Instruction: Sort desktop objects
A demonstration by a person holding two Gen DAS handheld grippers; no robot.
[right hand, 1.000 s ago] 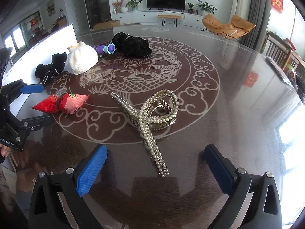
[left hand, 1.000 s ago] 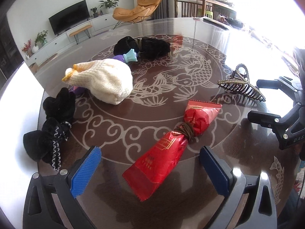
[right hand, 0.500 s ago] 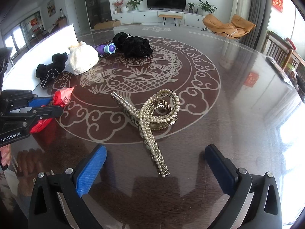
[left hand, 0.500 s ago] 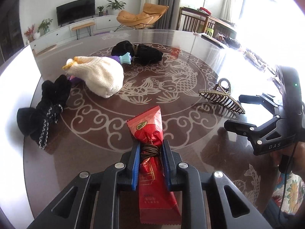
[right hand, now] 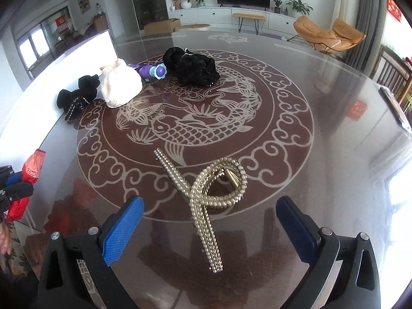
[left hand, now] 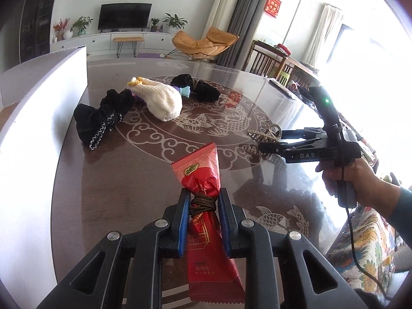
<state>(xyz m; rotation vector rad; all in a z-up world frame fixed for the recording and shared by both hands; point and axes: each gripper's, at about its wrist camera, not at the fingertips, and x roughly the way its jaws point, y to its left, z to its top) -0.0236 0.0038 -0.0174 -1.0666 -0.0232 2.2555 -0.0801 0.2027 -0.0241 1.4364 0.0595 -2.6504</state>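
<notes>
Red cord-tied packet (left hand: pixel 203 177), pinched mid-length

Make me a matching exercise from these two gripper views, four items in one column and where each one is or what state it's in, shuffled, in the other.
Things:
1. red packet
2. pearl hair claw
3. cream knitted pouch
4. black scrunchie with zigzag trim

States:
A. lying between the open pads of the right gripper
B. nearest the white panel
C. clamped at its tied waist in the left gripper
D. beside a purple toy

Pairs: 1-C, 2-A, 3-D, 4-B
</notes>
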